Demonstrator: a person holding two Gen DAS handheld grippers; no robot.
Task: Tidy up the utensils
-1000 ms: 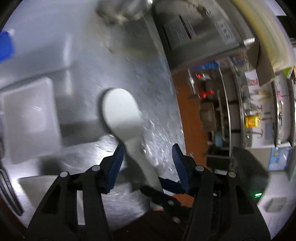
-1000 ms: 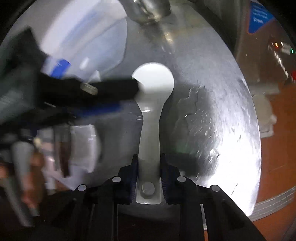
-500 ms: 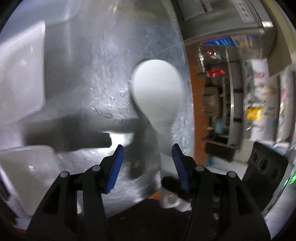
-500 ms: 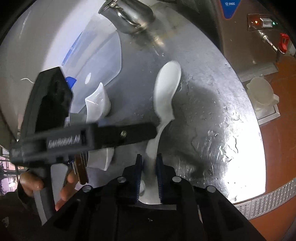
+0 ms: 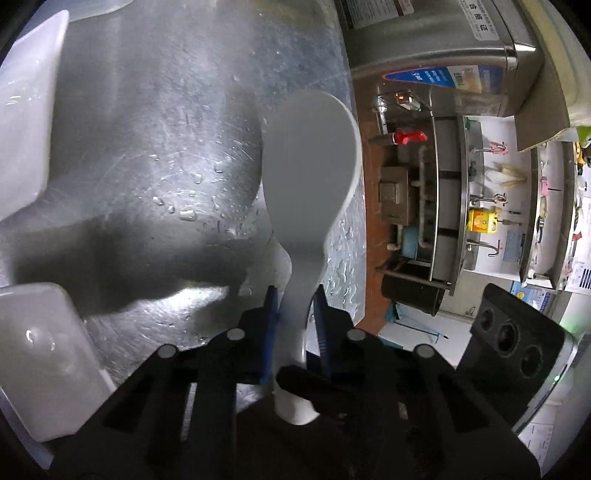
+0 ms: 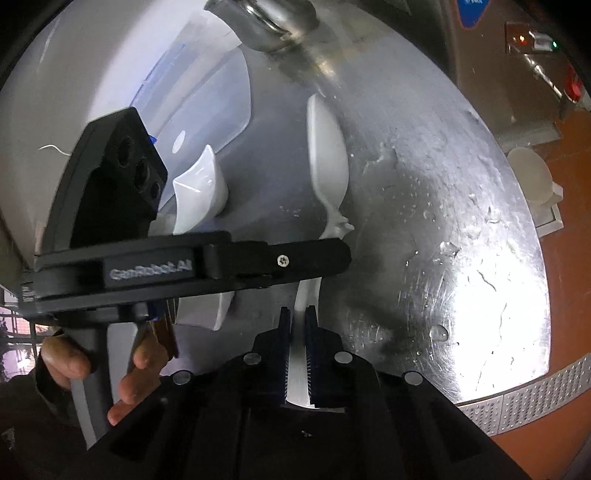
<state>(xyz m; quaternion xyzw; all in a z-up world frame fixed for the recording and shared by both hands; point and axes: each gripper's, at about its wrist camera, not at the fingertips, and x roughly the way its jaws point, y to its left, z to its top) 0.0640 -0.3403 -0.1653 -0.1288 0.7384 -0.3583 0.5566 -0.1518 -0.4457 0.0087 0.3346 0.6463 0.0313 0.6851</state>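
stainless worktop [image 5: 155, 122], wet with droplets, kitchen shelving beyond its right edge. left hand-held gripper [image 5: 294, 308] clenched on the neck of the white rice paddle [image 5: 308, 162]; blue pads either side of the handle, blade projecting straight ahead. right hand-held gripper [image 6: 298, 343] clenched on the same paddle [image 6: 327, 147] at the handle end, so both grasp one utensil, left nearer the blade, right nearer the butt. long axis runs forward from both, blade seen edge-on from the right wrist view. paddle is held above the worktop, not resting. white dishes [image 6: 199, 184] lie toward the left edge, a clear tub [image 6: 207, 96] behind them, a steel pot [image 6: 273, 18] at the far edge. judgement: handover in progress; one grip must release before the paddle can be placed.
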